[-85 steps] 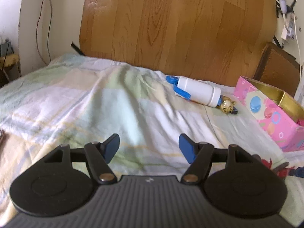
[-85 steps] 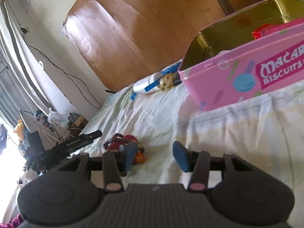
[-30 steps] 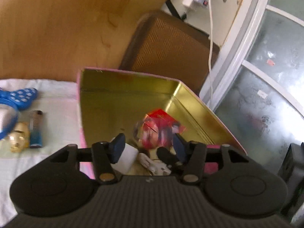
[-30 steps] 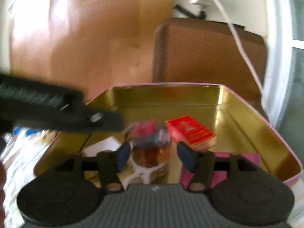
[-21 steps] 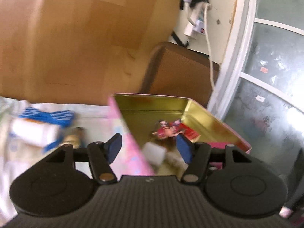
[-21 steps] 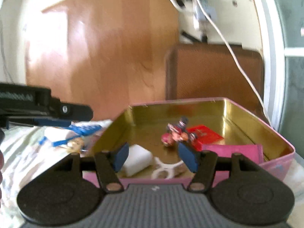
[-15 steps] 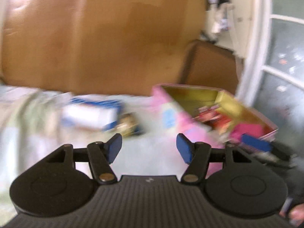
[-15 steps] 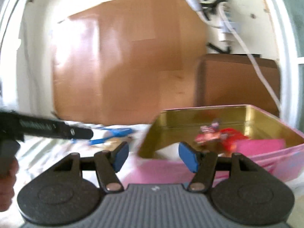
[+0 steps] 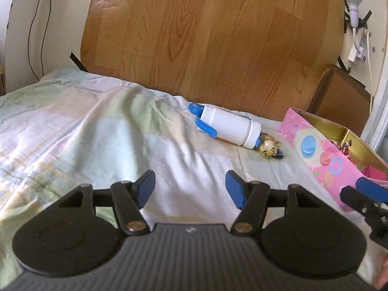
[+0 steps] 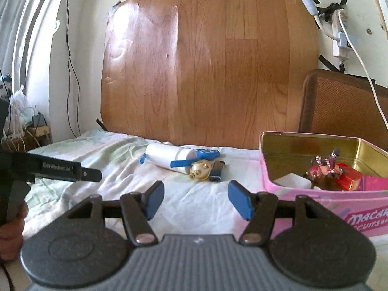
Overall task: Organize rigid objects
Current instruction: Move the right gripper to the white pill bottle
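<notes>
Covering the bed is a pale checked sheet (image 9: 101,131) before a wood-grain panel (image 10: 208,68). Both the left gripper (image 9: 190,189) and right gripper (image 10: 195,200) gape, holding nothing. Lettering on the pink tin (image 10: 339,208) reads "MACAR… BISCUITS".

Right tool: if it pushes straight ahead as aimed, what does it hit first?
Likely the small gold trinket and the dark lighter beside it, lying against the white bottle. Only bedsheet lies before them. The open right tool holds nothing. Depth is uncertain.

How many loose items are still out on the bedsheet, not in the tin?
3 visible: the white bottle lying near the headboard, the gold figurine at its cap end, and the lighter beside that. Others may be hidden.
</notes>
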Motion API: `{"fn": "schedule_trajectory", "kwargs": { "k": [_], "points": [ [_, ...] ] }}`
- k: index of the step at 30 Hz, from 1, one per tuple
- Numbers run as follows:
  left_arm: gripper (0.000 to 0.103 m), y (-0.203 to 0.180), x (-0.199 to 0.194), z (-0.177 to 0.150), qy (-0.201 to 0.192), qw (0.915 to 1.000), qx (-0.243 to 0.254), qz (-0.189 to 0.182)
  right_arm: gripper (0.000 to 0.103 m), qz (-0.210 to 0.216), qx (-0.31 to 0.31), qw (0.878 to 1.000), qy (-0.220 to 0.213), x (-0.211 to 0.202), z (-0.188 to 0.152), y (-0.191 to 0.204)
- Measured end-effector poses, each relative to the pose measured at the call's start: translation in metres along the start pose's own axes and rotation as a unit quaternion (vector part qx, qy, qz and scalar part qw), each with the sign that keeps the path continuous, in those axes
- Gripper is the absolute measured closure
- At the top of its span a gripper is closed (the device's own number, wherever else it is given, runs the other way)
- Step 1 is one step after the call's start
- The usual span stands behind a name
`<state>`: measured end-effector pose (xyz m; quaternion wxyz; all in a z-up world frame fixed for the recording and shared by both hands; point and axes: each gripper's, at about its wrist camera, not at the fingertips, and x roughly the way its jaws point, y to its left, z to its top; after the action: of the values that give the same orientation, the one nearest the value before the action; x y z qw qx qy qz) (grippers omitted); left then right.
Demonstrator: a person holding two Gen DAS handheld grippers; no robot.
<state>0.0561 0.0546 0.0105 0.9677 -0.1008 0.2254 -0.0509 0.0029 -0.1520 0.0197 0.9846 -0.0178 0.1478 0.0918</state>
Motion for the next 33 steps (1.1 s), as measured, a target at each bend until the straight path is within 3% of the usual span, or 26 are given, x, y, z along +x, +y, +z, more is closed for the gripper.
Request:
{"fn": "schedule_trajectory", "kwargs": {
  "k": [5,11,16,21,25,30,31,32,33],
  "points": [
    [0.037,0.001,-0.005,-0.004,-0.011,0.9999,-0.006,-0.012,0.043,0.000,-0.017,1.000,0.006,0.003,-0.001,0.005],
    [0.037,0.011,-0.010,-0.007,-0.018,0.9990,-0.035,-0.024,0.045,0.028,-0.023,0.999,0.030,0.020,0.007,0.012],
    [0.037,0.019,-0.009,-0.007,-0.016,0.9974,-0.061,-0.033,0.046,0.048,-0.011,0.998,0.046,0.055,0.028,0.018],
    [0.037,0.020,-0.009,-0.007,-0.021,0.9968,-0.066,-0.039,0.051,0.020,-0.017,0.997,0.075,0.111,0.041,0.020],
    [0.037,0.015,-0.009,-0.007,-0.024,0.9975,-0.052,-0.041,0.062,0.014,0.000,0.994,0.109,0.147,0.047,0.021],
    [0.032,0.015,-0.010,-0.008,-0.029,0.9975,-0.047,-0.043,0.064,0.021,0.048,0.989,0.139,0.171,0.048,0.017],
    [0.032,0.016,-0.010,-0.008,-0.029,0.9974,-0.048,-0.044,0.069,0.020,0.054,0.988,0.141,0.174,0.049,0.016],
    [0.032,0.018,-0.009,-0.008,-0.028,0.9974,-0.050,-0.045,0.082,0.020,0.055,0.987,0.148,0.178,0.050,0.016],
    [0.032,0.018,-0.009,-0.008,-0.028,0.9973,-0.051,-0.045,0.089,0.017,0.059,0.985,0.158,0.182,0.050,0.015]
  ]
}}
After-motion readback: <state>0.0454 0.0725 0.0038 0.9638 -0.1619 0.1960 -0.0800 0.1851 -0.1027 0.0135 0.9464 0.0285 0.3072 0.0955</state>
